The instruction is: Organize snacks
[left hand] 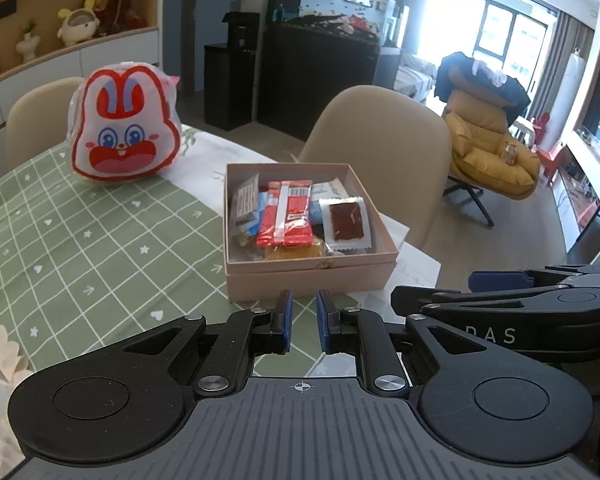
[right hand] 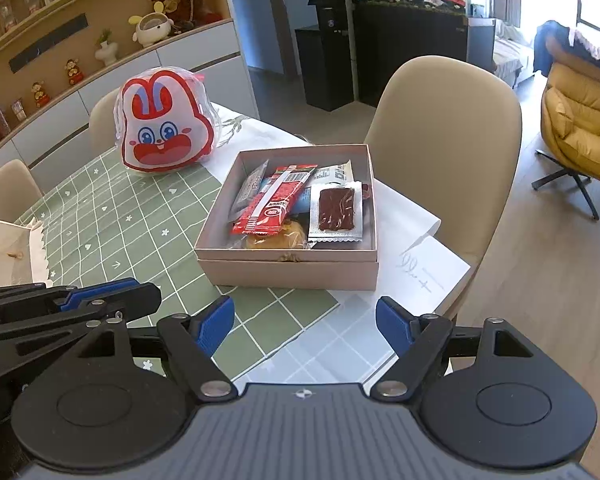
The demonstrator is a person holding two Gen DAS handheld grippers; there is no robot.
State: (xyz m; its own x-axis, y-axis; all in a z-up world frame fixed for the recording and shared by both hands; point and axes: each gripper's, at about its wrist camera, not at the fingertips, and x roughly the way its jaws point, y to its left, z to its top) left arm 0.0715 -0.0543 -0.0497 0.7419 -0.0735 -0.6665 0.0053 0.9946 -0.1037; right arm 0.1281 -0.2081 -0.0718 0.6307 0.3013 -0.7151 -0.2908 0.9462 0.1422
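Item one, the pink box (left hand: 308, 280): it is sitting on the counter (left hand: 100, 248) just ahead of my two tools, lid off, near the counter's right edge. Inside, a red wrapped bar (left hand: 286, 214) is lying on top across the middle; a clear sachet holding a dark brown square (left hand: 345, 222) is resting at the right; a yellow cake in clear wrap (right hand: 276, 238) is showing under the bar at the near wall; a grey packet (left hand: 245, 200) is leaning at the left; blue and white packets are peeking from behind.

Item two, a rabbit-face bag (left hand: 126, 128), red and white, is standing upright farther back to the left, well apart from the box.

My left tool (left hand: 302, 322) is hovering just short of the box's near wall, its blue pads nearly together with a narrow gap, gripping nothing. My right tool (right hand: 305, 322) is hanging beside it, spread wide and empty.

A beige chair (right hand: 444, 128) is standing behind the box.
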